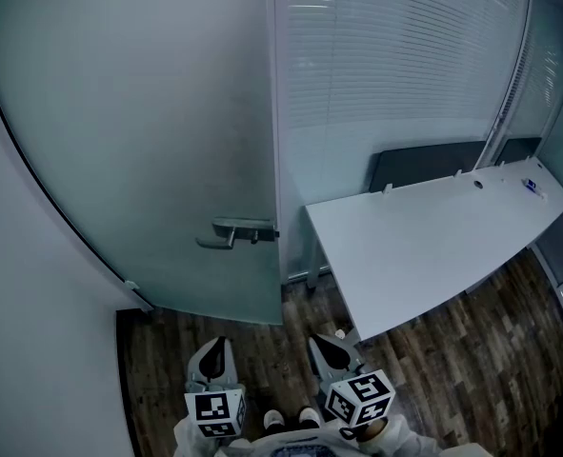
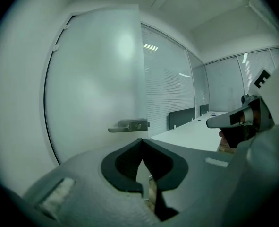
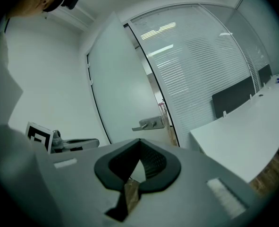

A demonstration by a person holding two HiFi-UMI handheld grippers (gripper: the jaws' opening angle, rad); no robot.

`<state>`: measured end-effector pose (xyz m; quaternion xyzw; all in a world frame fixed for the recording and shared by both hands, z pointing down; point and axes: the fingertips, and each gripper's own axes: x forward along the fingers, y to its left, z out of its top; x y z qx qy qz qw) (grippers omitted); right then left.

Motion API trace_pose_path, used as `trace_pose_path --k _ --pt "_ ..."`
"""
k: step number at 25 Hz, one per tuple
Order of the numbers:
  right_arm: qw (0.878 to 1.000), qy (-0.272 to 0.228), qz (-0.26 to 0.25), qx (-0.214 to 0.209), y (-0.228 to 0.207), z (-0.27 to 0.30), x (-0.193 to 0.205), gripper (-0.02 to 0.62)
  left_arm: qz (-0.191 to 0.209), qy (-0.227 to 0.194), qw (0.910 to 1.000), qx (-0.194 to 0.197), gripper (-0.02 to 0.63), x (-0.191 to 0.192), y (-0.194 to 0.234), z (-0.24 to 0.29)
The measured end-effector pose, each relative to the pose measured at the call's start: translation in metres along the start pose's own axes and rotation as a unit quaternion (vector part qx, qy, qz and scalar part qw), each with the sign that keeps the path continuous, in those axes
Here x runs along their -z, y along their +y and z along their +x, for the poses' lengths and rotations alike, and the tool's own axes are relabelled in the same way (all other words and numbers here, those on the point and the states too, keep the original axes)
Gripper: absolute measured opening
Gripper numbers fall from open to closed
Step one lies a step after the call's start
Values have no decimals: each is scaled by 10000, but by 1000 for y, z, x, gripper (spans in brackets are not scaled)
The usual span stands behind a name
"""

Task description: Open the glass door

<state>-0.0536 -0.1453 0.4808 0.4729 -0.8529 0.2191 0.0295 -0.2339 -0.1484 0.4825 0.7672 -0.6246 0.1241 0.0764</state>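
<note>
With left tool (image 1: 215, 353) and right tool (image 1: 331, 349) both pressed together and empty, the door (image 1: 148, 131) looks heavy and stiff, best taken by its centre-frame handle (image 1: 233, 233).

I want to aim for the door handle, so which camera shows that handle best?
The left gripper view: the door handle sits near centre, side-on, lever and plate both plain. The head view shows it from above, on the frosted glass door. The right gripper view shows it smaller.
</note>
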Motion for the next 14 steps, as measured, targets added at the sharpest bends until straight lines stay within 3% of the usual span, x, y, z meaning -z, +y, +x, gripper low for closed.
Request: trace_pose_path --k 14 --pt "10000 31 -21 4 -4 -1 1 3 -14 118 9998 133 5 4 -9 3"
